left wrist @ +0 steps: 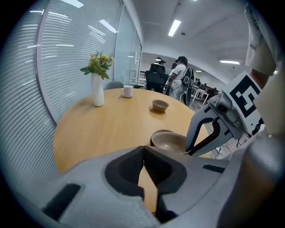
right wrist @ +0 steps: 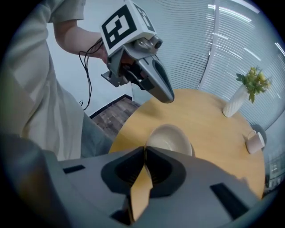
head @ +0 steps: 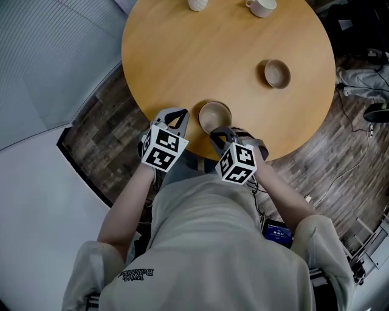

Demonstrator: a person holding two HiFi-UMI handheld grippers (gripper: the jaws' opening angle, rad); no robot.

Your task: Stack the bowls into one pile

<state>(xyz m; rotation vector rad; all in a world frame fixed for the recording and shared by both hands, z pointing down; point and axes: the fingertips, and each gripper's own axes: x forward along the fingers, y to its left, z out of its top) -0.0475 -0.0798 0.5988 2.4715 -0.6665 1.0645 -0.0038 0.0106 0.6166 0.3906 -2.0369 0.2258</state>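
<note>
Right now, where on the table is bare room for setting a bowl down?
The wide middle of the table is bare, between the vase, the cup, the far bowl and the near bowl. The left side is free too. The near edge is crowded: left gripper and right gripper stand by the near bowl.

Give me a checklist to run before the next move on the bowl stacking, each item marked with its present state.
1. Left gripper empty: ok, jaws together, nothing between them.
2. Right gripper empty: ok, jaws together, nothing held.
3. Jaws open for a grasp: not ok, both are shut.
4. Near bowl upright by the table edge, between the two grippers: ok.
5. Far bowl upright and standing free: ok.
6. Bowls in one pile: not ok, the two sit apart.
</note>
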